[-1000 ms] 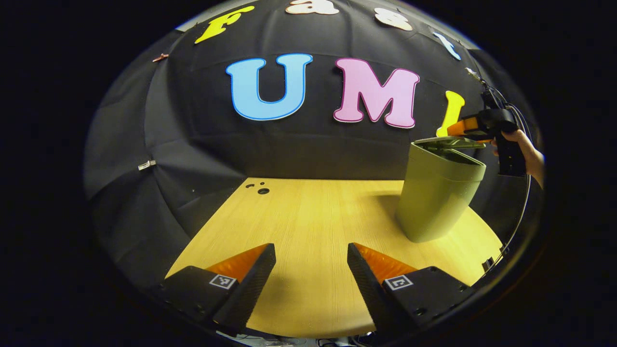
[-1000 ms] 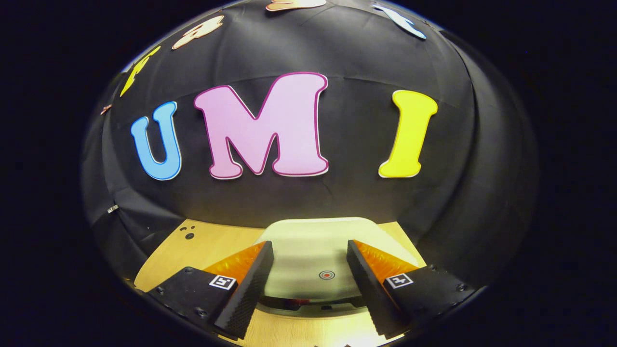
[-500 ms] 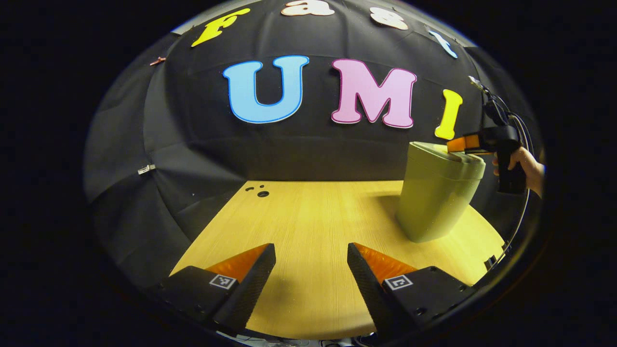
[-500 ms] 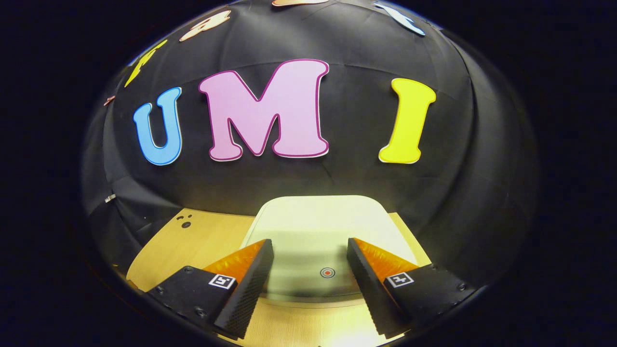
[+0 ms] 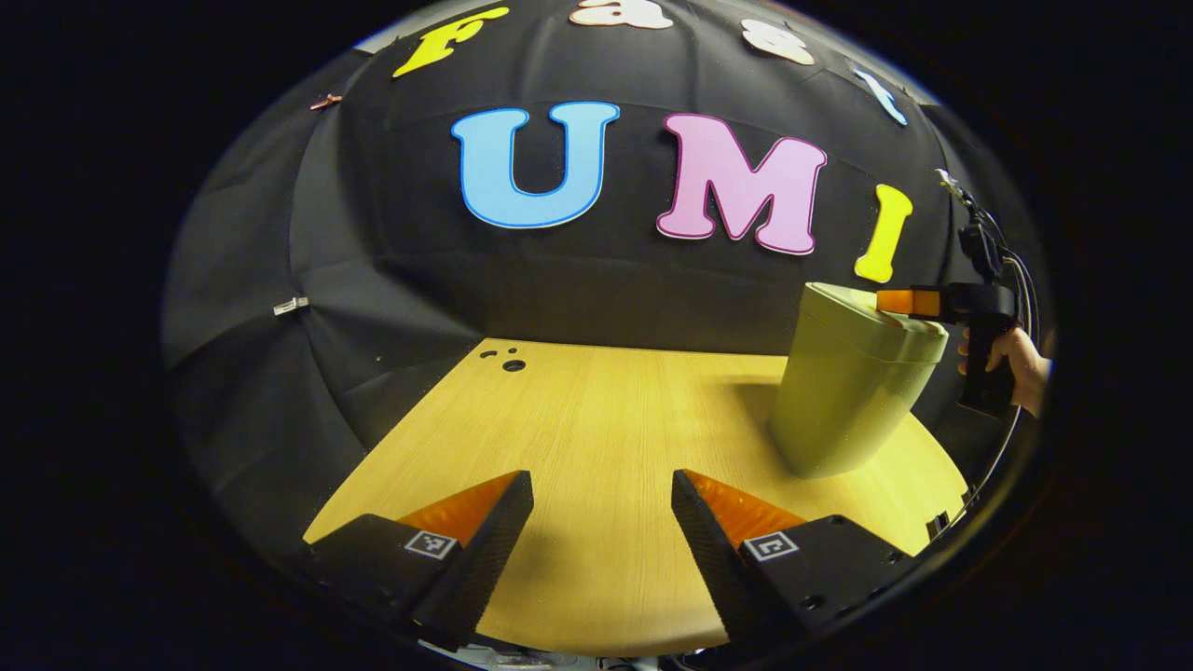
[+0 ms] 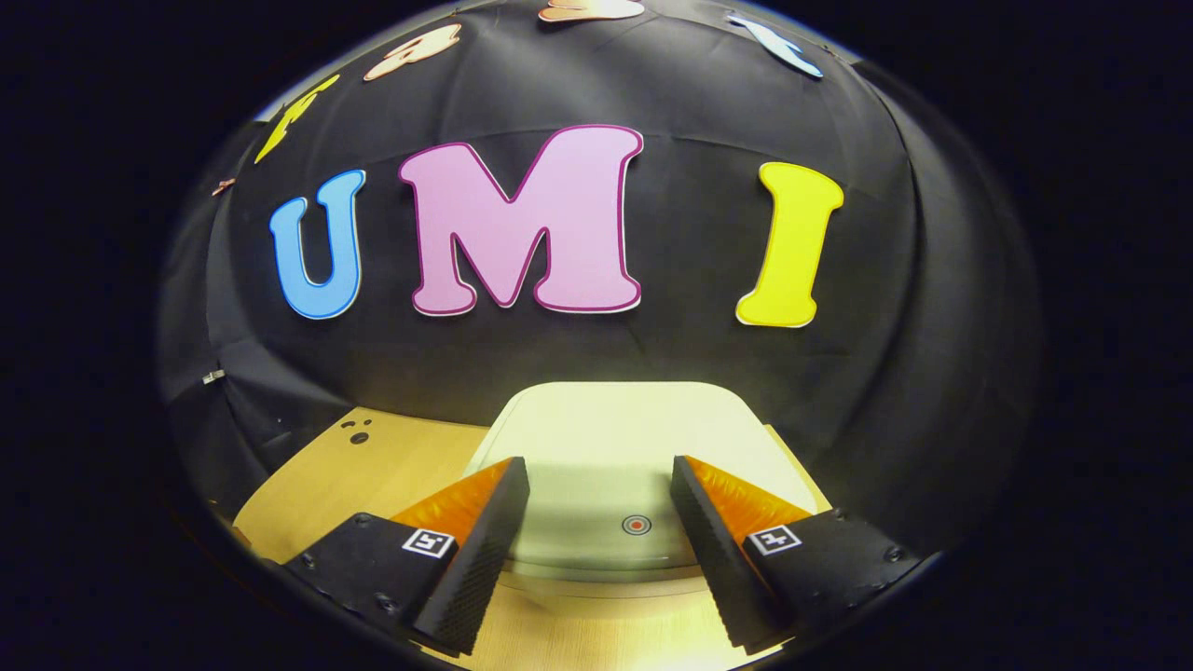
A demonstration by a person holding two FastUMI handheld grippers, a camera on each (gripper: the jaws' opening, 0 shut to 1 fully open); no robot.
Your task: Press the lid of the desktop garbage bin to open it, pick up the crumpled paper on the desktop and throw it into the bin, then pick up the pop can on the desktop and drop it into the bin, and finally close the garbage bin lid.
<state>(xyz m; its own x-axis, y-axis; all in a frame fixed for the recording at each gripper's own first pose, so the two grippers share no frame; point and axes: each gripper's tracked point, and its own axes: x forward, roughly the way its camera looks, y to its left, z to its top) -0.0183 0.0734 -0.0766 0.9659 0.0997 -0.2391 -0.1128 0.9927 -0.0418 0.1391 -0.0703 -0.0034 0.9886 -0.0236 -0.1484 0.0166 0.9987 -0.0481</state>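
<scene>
Pale wooden table (image 5: pixel 596 419) — small holes (image 5: pixel 508 362) at its far corner — against black cloth wall (image 5: pixel 391 280).

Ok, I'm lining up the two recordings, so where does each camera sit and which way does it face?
Left gripper view: rides the left gripper, low over the wooden table, facing the booth wall; the bin, right gripper and a hand stand far right.
Right gripper view: rides the right gripper, just above the bin's closed lid, facing the wall.
Shared: bin, table, wall.

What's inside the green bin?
You can't see inside. The lid is down flat on the bin, covering the opening, and the right claw sits just above the lid. Whatever is in there is hidden.
</scene>
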